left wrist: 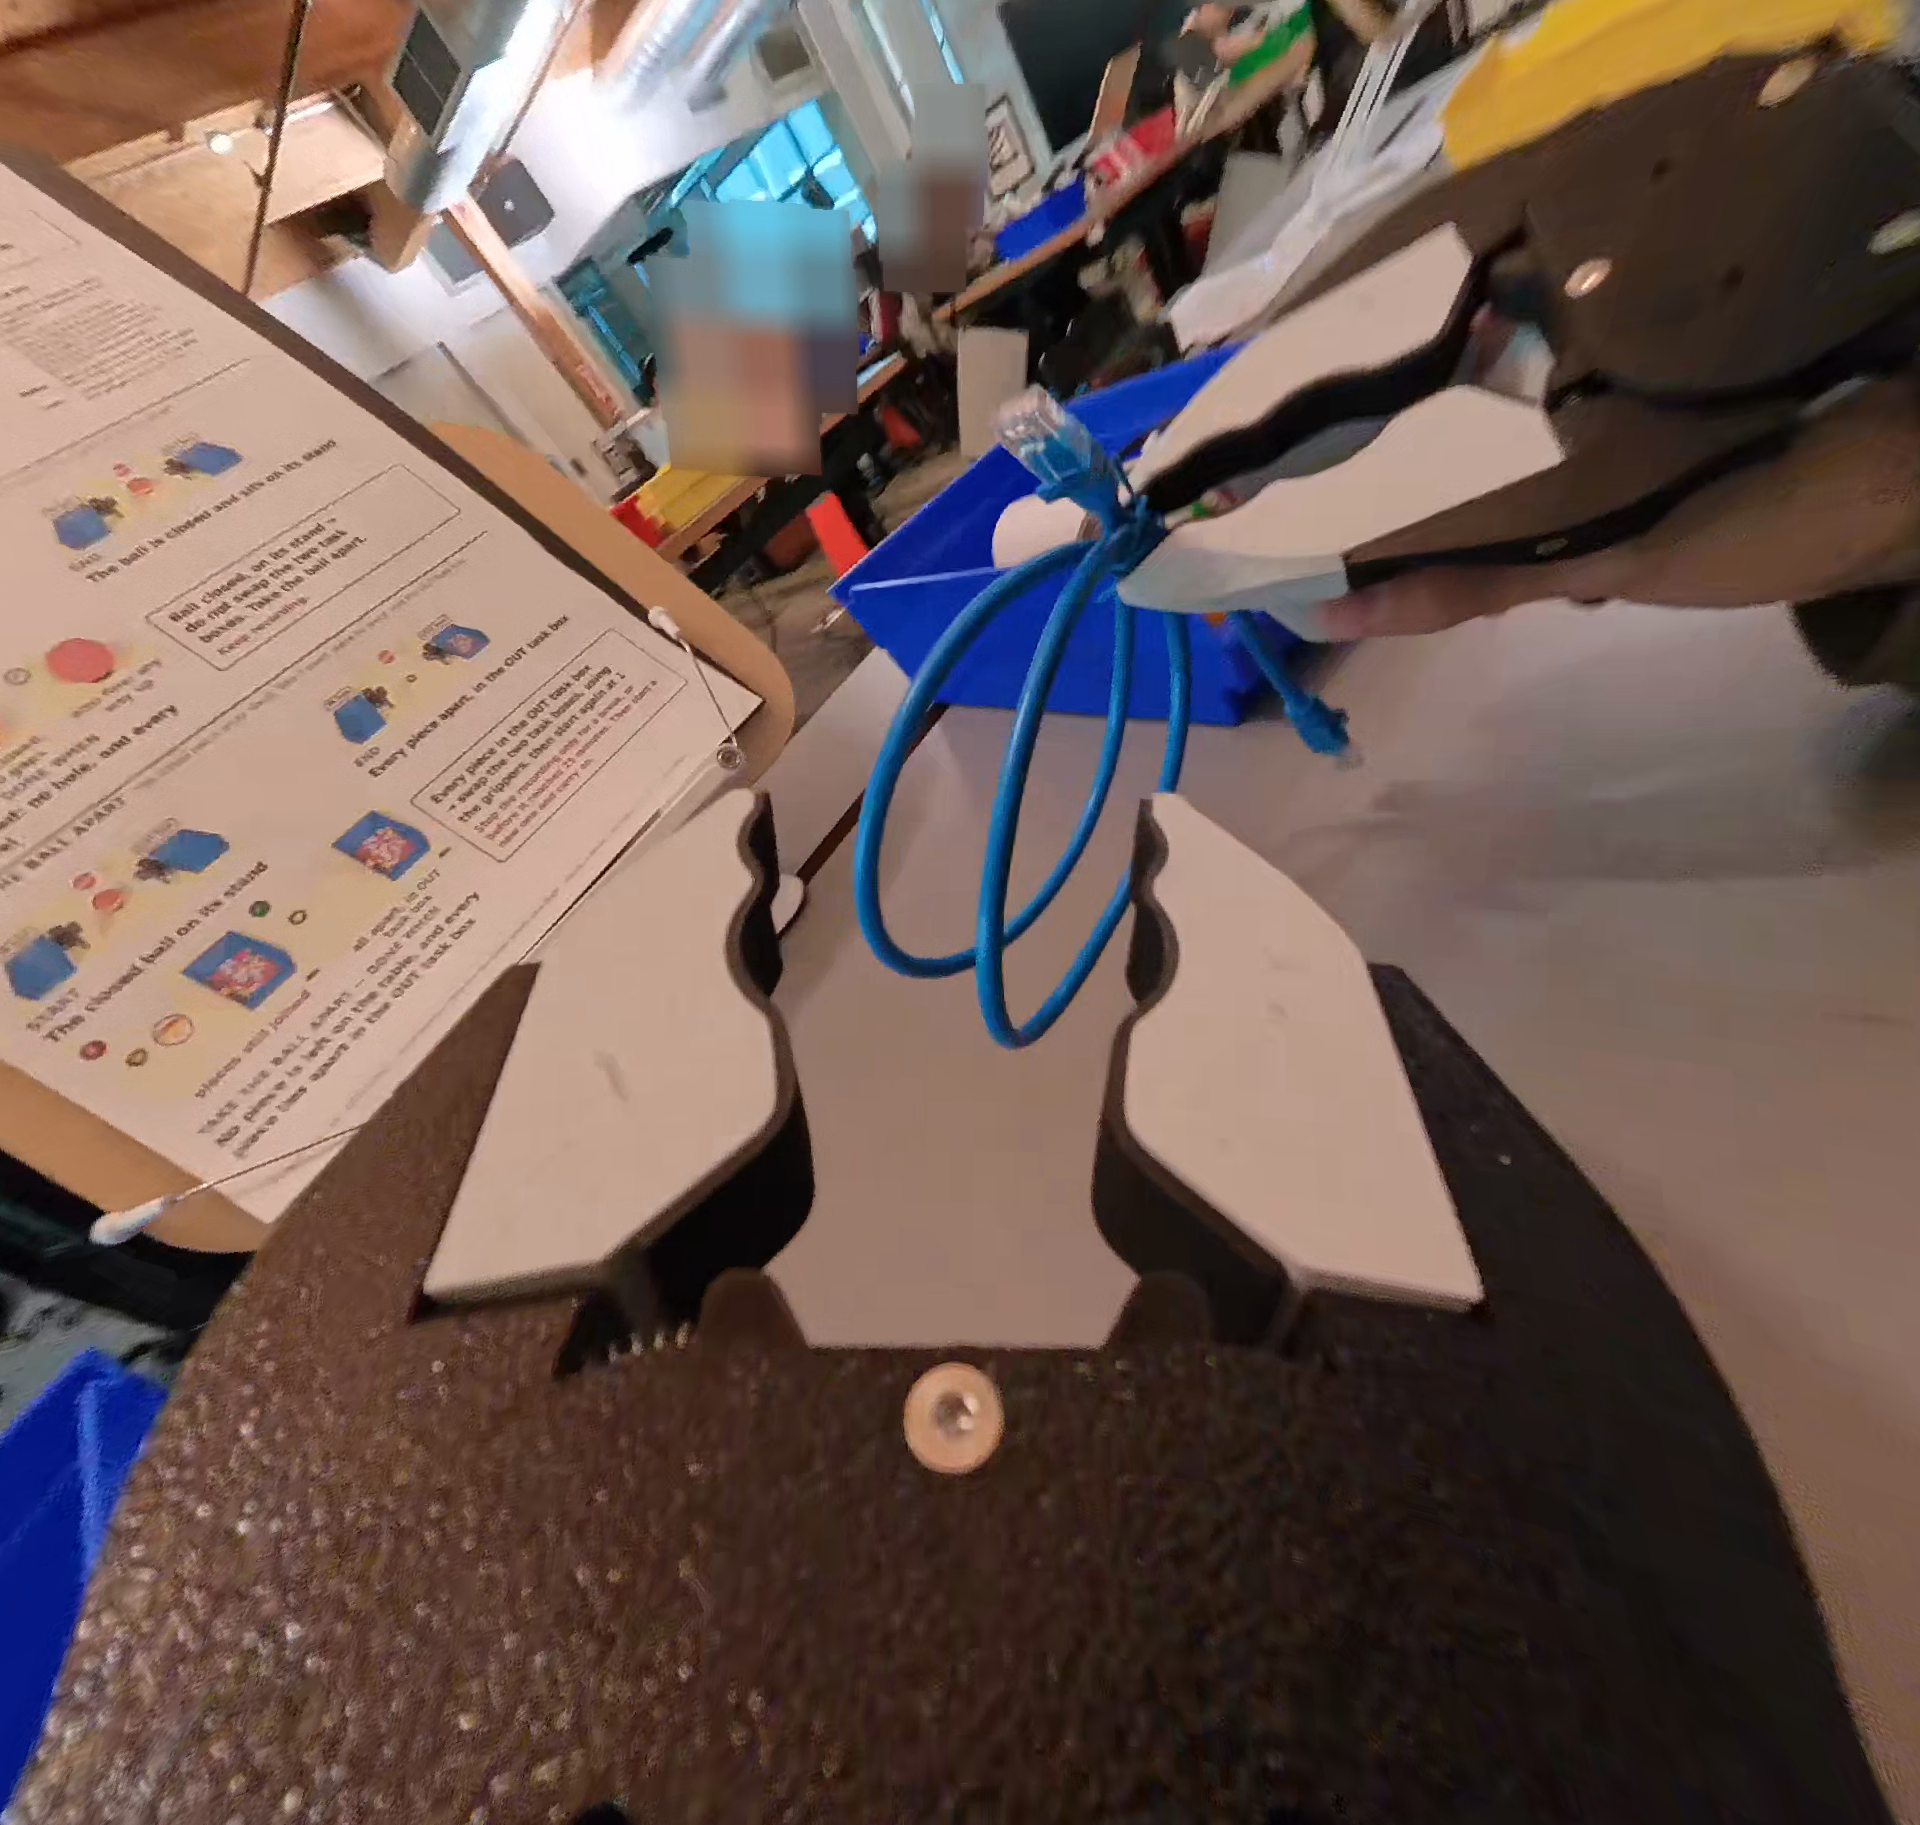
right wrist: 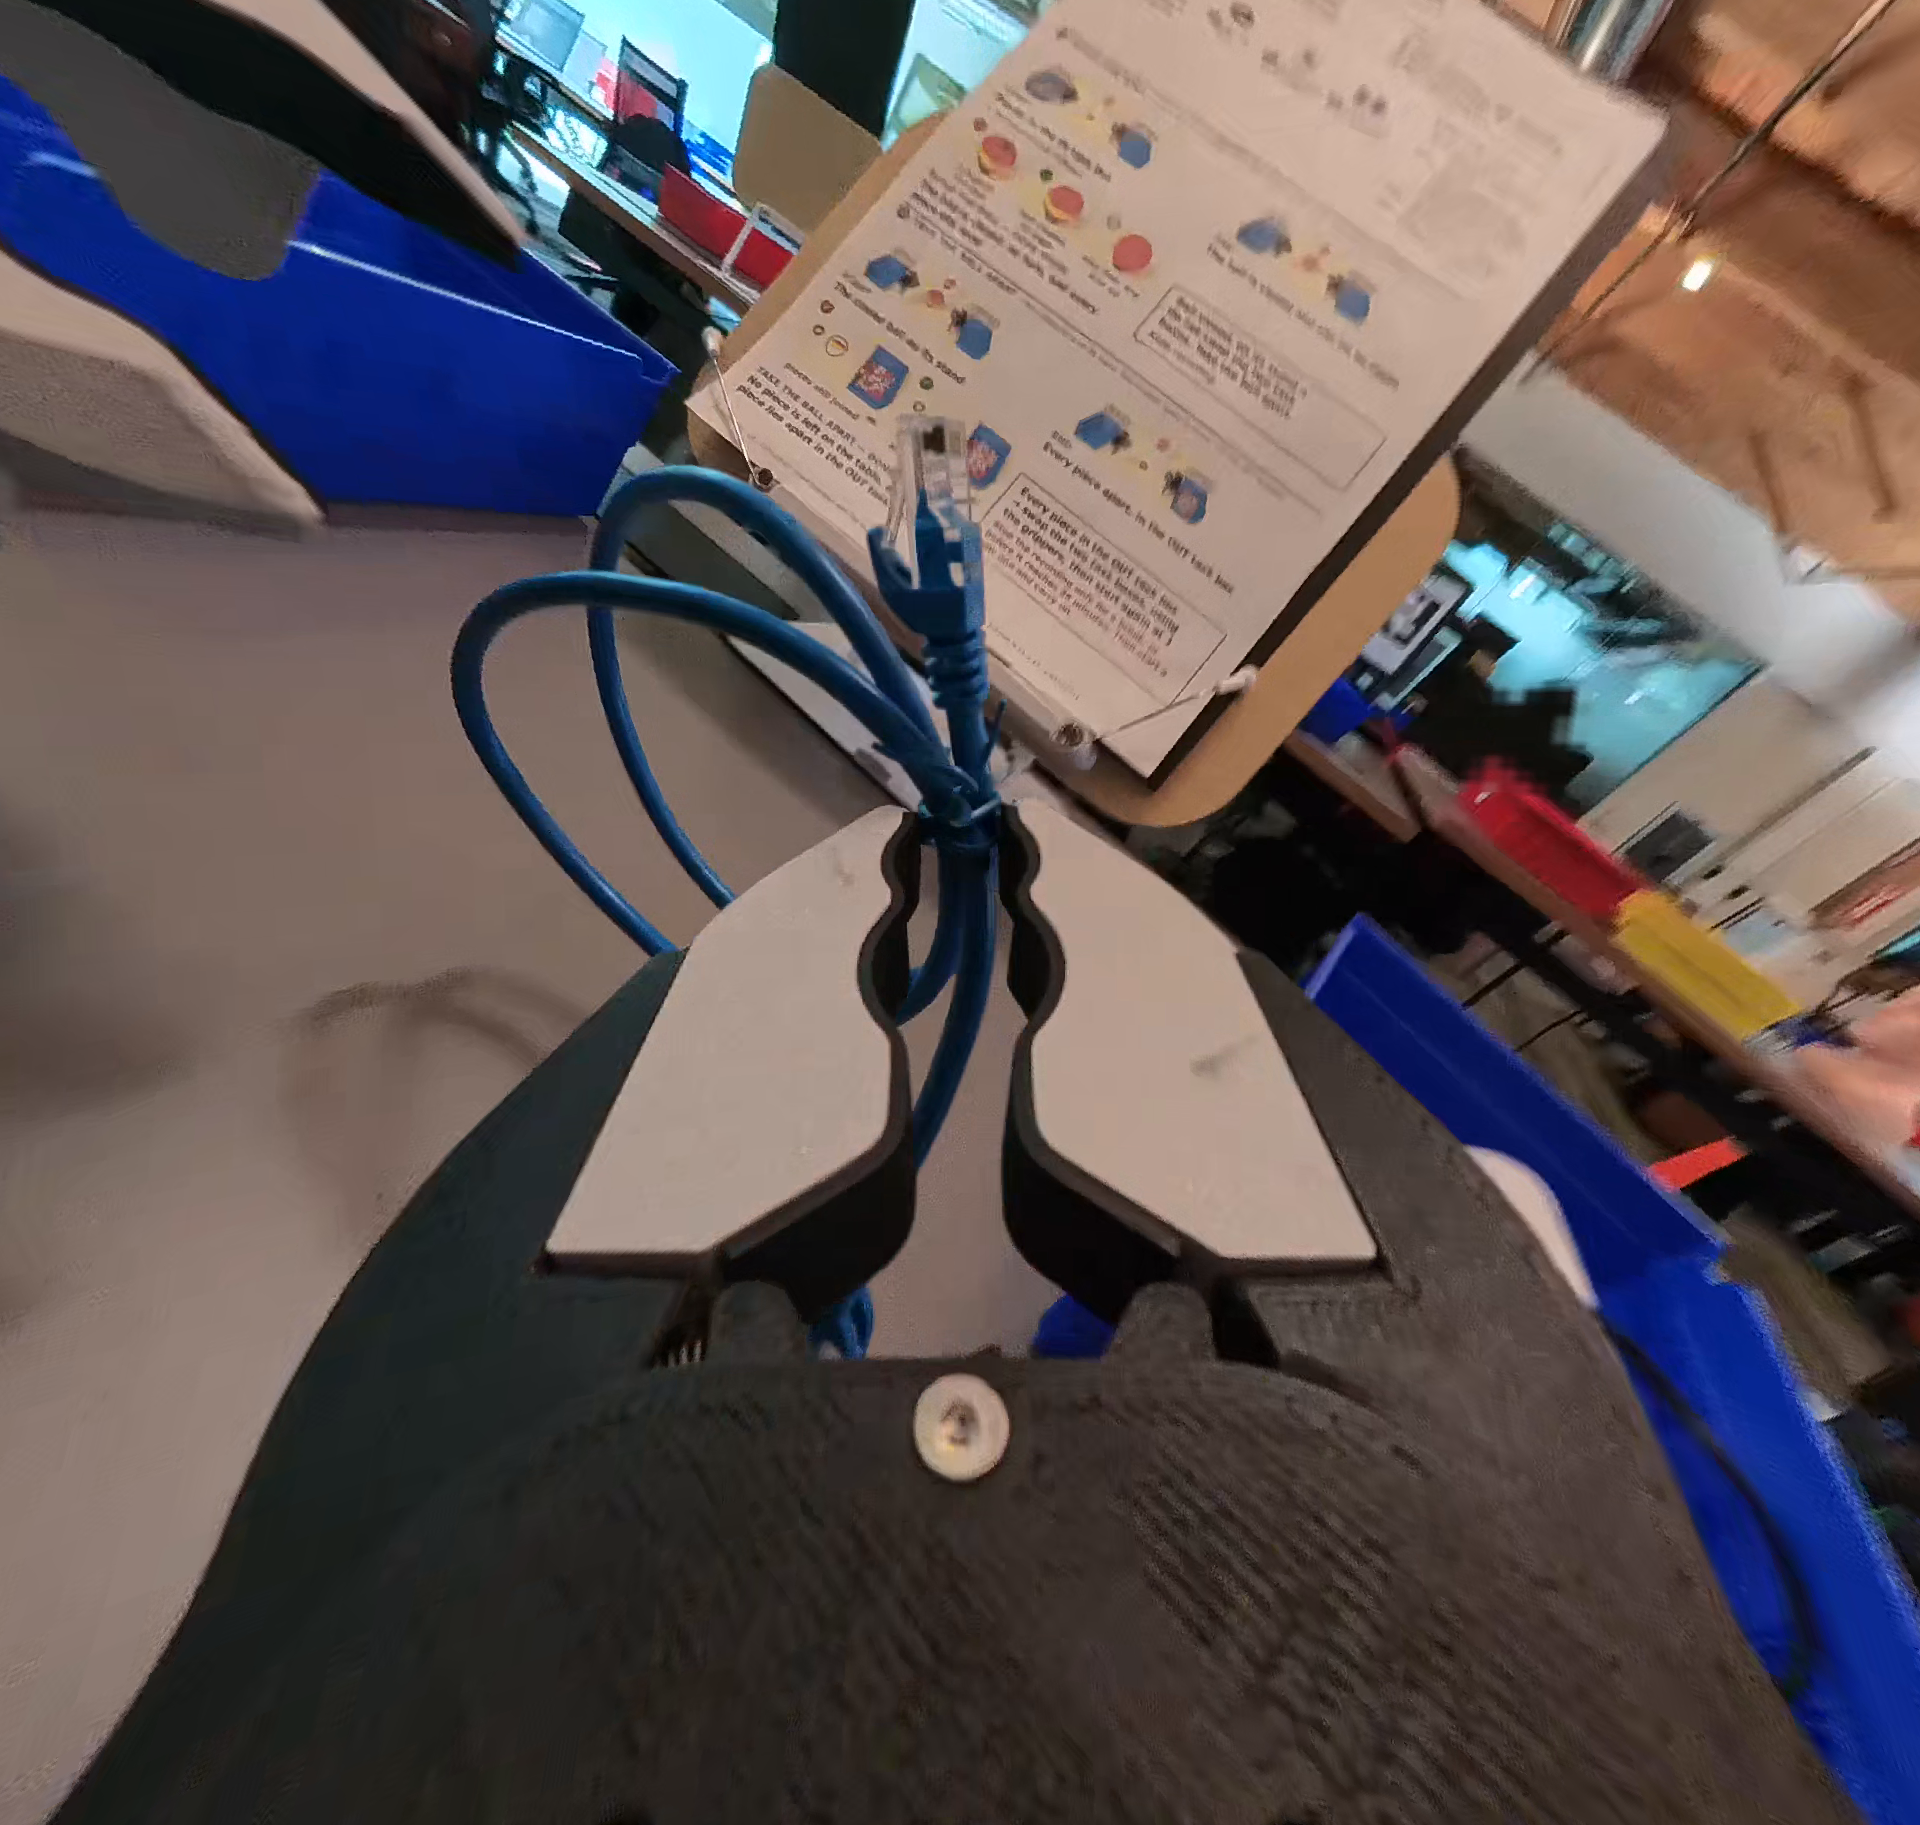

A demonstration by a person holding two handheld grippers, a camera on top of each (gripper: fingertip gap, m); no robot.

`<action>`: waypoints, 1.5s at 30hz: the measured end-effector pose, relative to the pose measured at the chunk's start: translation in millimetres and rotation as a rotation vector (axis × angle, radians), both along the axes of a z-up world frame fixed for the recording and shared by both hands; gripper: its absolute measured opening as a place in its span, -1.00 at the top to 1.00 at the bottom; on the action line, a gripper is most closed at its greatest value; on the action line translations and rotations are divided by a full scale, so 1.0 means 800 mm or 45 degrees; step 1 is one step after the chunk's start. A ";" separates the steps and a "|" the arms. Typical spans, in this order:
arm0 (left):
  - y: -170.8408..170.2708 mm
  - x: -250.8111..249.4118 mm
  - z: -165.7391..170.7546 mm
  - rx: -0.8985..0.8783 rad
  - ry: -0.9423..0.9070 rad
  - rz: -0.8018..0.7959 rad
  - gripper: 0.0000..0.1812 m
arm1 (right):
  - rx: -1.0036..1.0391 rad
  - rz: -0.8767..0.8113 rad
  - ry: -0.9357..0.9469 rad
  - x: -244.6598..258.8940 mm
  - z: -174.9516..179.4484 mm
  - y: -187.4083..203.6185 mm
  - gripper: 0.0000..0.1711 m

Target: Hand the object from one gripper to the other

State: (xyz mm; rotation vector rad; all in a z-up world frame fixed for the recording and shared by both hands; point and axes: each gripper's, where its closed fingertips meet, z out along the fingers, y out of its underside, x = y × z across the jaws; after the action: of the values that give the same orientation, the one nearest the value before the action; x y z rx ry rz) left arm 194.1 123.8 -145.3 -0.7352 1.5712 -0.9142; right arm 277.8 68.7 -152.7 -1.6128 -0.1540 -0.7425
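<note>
The coiled network cable [left wrist: 1023,799] is bright blue, and its plug [right wrist: 932,461] is clear plastic. Each gripper's fingers [left wrist: 634,1079] are pale grey on top with black edges, set in a speckled black body [left wrist: 935,1567]. Behind the cable stands a blue bin [left wrist: 997,653]. Beside the cable, a white instruction sheet [right wrist: 1195,321] bears blue, red and yellow pictures on a tan board [right wrist: 1340,653]. The table [left wrist: 1558,892] is light grey.

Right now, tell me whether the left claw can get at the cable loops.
Probably yes. The left claw is open, and the cable loops hang free between its fingertips, held up by the right claw shut on the tied part. Nothing sits between them.
</note>
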 end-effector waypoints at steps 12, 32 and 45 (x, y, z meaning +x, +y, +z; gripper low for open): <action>-0.009 0.007 -0.016 0.105 0.039 0.032 0.69 | 0.001 0.109 -0.393 -0.052 0.015 0.011 0.84; 0.046 -0.019 0.039 -1.056 -0.294 -0.234 0.94 | 0.418 0.478 0.893 -0.025 0.018 0.010 0.14; -0.003 -0.026 0.050 -1.302 -0.292 -0.657 0.94 | 0.361 0.953 1.360 -0.097 0.003 0.027 0.87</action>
State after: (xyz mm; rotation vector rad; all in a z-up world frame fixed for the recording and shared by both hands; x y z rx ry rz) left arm 173.3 121.6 -105.0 -0.8654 1.0234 -2.1691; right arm 200.5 90.6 -149.9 -1.3368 0.1251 0.6674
